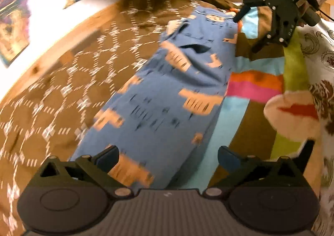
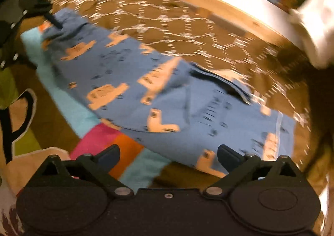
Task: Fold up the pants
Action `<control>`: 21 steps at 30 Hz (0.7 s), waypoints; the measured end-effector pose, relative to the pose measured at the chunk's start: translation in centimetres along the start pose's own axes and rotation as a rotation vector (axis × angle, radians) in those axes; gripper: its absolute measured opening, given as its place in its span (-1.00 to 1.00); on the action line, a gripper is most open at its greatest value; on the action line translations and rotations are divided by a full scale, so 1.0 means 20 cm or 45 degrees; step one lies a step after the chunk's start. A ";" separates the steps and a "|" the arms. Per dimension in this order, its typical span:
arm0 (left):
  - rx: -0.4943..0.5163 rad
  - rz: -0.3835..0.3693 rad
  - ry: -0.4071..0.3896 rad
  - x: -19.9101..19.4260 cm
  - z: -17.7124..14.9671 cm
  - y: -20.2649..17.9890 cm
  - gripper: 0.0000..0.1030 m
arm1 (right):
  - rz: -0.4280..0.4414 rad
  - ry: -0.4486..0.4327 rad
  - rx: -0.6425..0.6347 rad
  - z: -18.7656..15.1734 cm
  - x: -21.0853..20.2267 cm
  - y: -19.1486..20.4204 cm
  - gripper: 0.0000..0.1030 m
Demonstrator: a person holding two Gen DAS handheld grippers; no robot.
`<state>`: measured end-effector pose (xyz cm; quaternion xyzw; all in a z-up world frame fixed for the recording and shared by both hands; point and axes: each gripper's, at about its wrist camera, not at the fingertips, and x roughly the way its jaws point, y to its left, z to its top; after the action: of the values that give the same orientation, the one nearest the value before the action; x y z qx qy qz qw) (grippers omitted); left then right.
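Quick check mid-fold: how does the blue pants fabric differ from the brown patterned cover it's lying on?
The blue pants carry tan blocky shapes; the brown cover has a white lattice of dashed lines. The pants lie as a long narrow strip with creases and a gaping pocket; the cover spreads wide and flat beneath them, out to the wooden edge. Both are soft cloth, and neither is pinched by the left gripper or the right gripper, whose fingers stand apart.

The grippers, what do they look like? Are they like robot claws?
A bit like claws. The left gripper has two short dark blue fingers on black hinged links with silver rivets, two round black discs, and a ribbed grey plate between them. The right gripper is the same shape, but its middle plate is black with one small screw. From the left camera, a thin black cable trails behind it.
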<state>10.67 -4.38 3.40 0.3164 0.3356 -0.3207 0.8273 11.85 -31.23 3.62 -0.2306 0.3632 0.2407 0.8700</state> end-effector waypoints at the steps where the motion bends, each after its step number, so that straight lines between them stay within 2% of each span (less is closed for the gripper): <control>1: 0.027 -0.013 0.009 0.03 0.07 -0.01 1.00 | -0.009 -0.012 0.032 -0.02 -0.01 -0.03 0.94; 4: 0.081 0.007 -0.002 0.11 0.27 -0.01 1.00 | -0.039 -0.059 0.096 -0.05 -0.03 -0.12 0.94; 7: -0.009 0.048 -0.054 0.20 0.47 0.09 1.00 | -0.073 -0.117 0.105 -0.09 -0.02 -0.17 0.94; 10: -0.074 0.069 -0.116 0.28 0.58 0.12 0.99 | -0.047 -0.147 0.109 -0.12 0.00 -0.22 0.90; 14: -0.030 0.127 -0.177 0.39 0.64 0.12 0.98 | -0.037 -0.189 0.086 -0.15 0.01 -0.27 0.72; 17: -0.074 0.091 -0.197 0.45 0.66 0.15 0.94 | -0.045 -0.231 0.062 -0.13 0.05 -0.25 0.56; 21: -0.090 0.041 -0.240 0.51 0.68 0.18 0.84 | -0.030 -0.311 0.116 -0.09 0.10 -0.23 0.43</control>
<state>23.92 -15.38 4.64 0.2608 0.2621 -0.3235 0.8710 14.87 -35.39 1.93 -0.1641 0.2624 0.2399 0.9201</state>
